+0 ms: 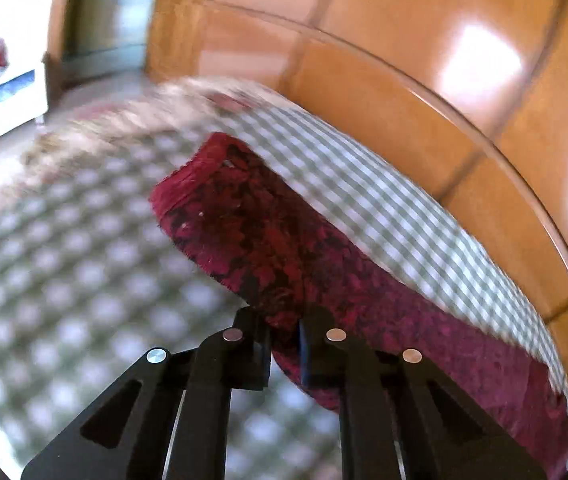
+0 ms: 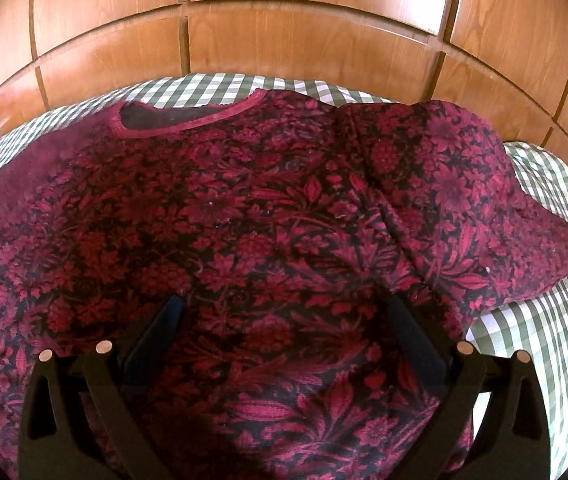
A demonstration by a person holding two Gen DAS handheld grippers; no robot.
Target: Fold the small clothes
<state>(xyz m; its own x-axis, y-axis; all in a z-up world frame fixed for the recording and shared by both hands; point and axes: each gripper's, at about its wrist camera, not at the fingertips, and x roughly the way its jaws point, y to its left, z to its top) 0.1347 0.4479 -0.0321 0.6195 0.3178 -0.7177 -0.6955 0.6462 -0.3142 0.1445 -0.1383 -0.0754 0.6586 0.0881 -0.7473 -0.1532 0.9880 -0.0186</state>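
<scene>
Your left gripper (image 1: 284, 350) is pinched down on an edge of the red floral top (image 2: 244, 240), cloth caught between the nearly closed fingers. Your right gripper (image 2: 284, 344) hangs wide open over the middle of the top, gripping nothing. The top lies spread on the green-checked bedcover (image 2: 544, 340), neckline toward the far edge by the wooden wardrobe (image 2: 284, 40).
</scene>
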